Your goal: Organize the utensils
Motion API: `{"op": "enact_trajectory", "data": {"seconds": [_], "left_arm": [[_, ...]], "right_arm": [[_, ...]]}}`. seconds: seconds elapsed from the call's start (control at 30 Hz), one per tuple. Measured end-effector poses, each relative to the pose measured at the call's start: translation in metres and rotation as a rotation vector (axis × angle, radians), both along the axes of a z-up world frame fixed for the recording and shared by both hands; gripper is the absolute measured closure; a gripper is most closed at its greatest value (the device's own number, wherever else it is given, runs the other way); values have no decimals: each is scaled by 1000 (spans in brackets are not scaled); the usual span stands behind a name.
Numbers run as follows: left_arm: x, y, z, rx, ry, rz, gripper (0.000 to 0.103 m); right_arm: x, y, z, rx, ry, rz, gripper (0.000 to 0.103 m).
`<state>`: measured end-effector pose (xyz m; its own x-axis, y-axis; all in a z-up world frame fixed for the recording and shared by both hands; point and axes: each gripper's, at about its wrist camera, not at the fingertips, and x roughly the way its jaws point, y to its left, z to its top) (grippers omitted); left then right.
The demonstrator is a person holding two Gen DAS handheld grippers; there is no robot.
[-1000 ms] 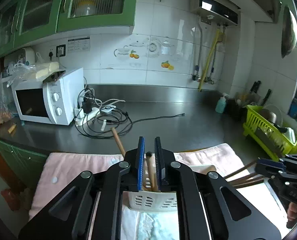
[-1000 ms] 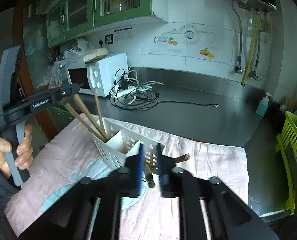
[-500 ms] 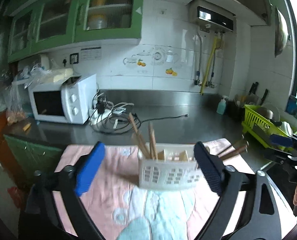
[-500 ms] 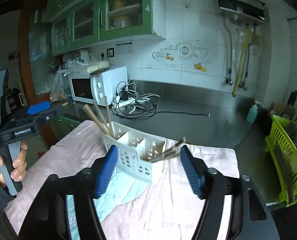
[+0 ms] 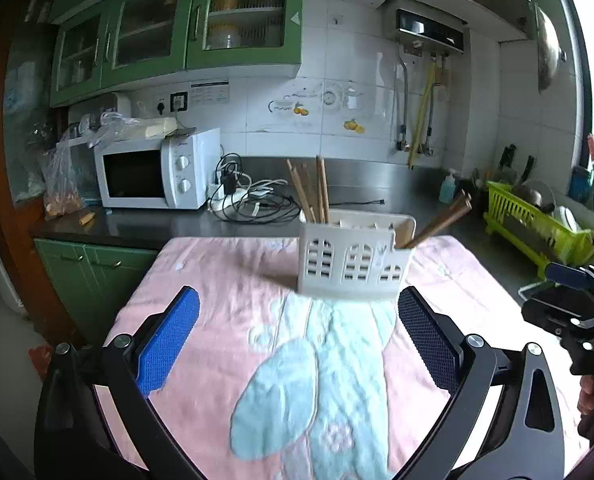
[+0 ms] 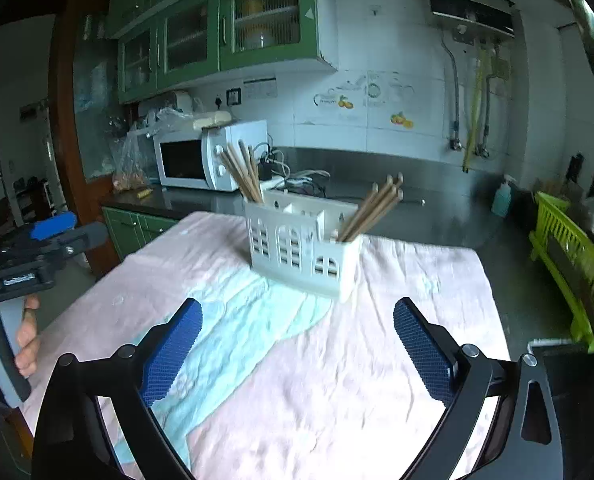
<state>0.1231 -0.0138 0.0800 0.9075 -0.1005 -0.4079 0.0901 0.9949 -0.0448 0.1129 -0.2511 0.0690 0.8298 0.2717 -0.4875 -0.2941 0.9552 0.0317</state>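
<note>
While my left claw point(image 5: 297, 344) hangs released with nothing between its blue pads, the white utensil holder point(image 5: 353, 260) stands ahead of it on the pink towel point(image 5: 225, 280), chopsticks point(image 5: 311, 194) upright in its left compartment, others point(image 5: 441, 222) leaning right. From the right wrist, my right claw point(image 6: 297, 350) is likewise spread and empty, the holder point(image 6: 301, 248) ahead, slightly left, chopsticks point(image 6: 241, 174) at both ends.
</note>
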Motion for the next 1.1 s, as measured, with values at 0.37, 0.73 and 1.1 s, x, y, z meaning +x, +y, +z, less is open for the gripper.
{"op": "enact_trajectory", "data": {"seconds": [0.37,0.73,1.1], "left_arm": [[-50,8,-40,14,85,-17,5],[-65,15,-68,43,148,51,5],[-71,21,-66,15,136,63,5]], "right_arm": [[-37,17,-37,-72,4,-56,7],[-53,4,-55,17,54,-86,7],[-58,-3,-53,30,54,-99,7]]}}
